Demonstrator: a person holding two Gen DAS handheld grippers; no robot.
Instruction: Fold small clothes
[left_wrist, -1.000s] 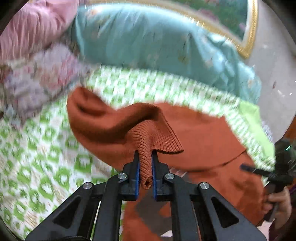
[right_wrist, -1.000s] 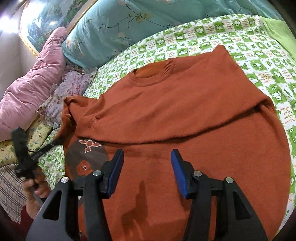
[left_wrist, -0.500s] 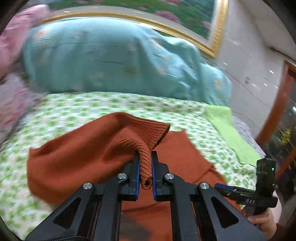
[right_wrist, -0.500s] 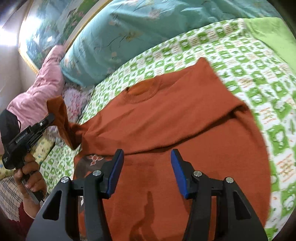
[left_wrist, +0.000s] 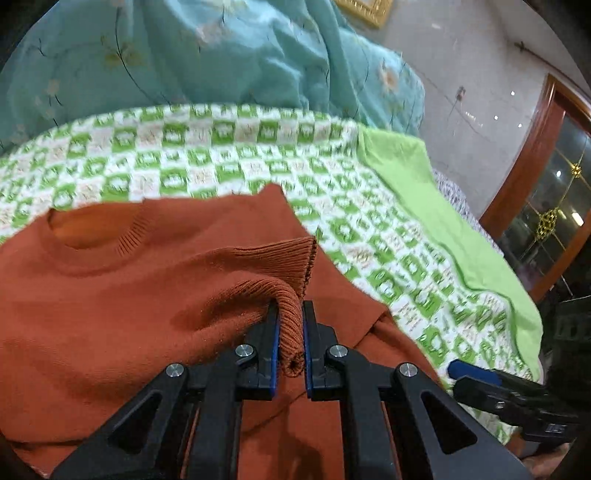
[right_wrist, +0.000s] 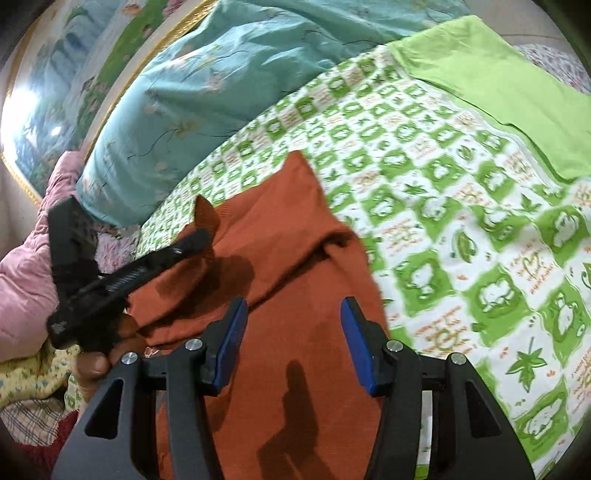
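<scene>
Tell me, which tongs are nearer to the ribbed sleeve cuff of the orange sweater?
Left. The left tongs are shut on the sleeve cuff, holding it above the orange sweater. The right tongs are open over the sweater's lower part, holding nothing.

No text could be read; the orange script on the green-checked bedsheet (right_wrist: 480, 206) was too blurred to make out.

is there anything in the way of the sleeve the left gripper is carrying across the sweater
Nothing visible. The left gripper is shut on the ribbed sleeve cuff, held above the rust-orange sweater. The sweater body beneath lies bare of other things. The right gripper is open, over the sweater's lower part.
</scene>
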